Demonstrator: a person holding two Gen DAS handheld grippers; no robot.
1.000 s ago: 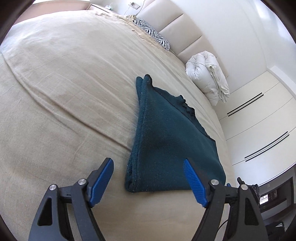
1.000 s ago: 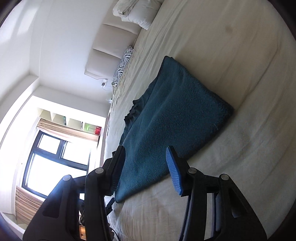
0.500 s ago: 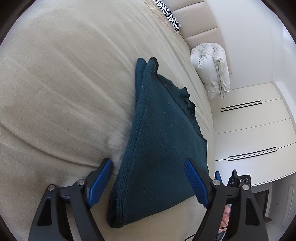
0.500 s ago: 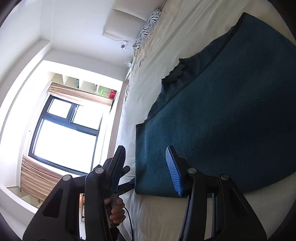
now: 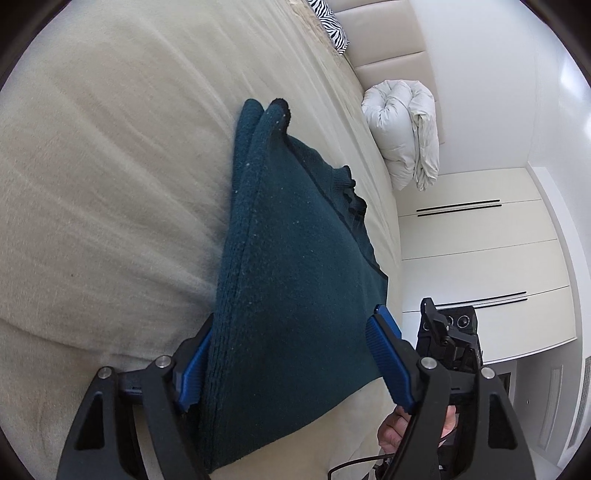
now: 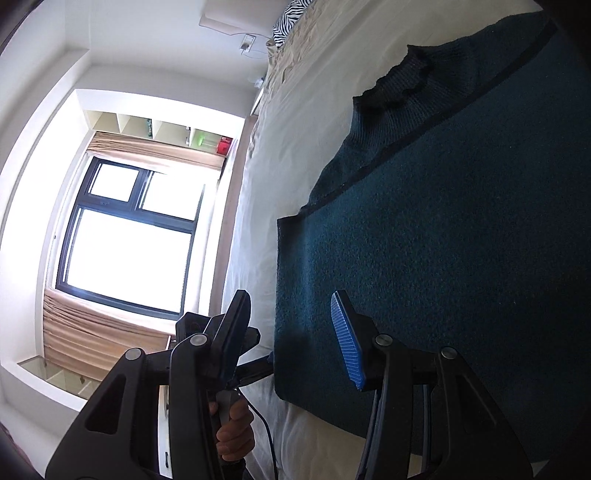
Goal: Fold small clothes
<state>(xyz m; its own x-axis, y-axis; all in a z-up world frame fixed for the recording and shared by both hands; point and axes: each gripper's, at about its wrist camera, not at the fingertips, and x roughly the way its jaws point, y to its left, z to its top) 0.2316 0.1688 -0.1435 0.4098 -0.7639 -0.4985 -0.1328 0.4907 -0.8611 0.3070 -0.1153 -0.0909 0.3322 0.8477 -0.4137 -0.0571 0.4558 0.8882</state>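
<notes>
A dark teal knitted garment [image 5: 288,277] lies folded flat on the beige bed [image 5: 110,166]. My left gripper [image 5: 291,362] straddles its near corner. The jaws are closing: the left pad [image 5: 194,365] lies against the thick folded edge, while the right pad [image 5: 388,358] stands clear above the cloth. In the right wrist view the garment [image 6: 443,240] fills the right side. My right gripper [image 6: 291,339] is open at the other near corner, with the cloth's side edge between its fingers and neither pad pressing on it.
A rolled white duvet [image 5: 402,129] and a zebra pillow [image 5: 328,22] lie by the headboard. White wardrobe doors [image 5: 480,258] stand past the bed's edge. A bright window [image 6: 129,236] is on the far side. A hand [image 6: 232,432] holds the other gripper's handle.
Both grippers came in to the garment's near edge. The left one advanced until the corner sat between its fingers. The right one swung along the cloth to its other near corner.
</notes>
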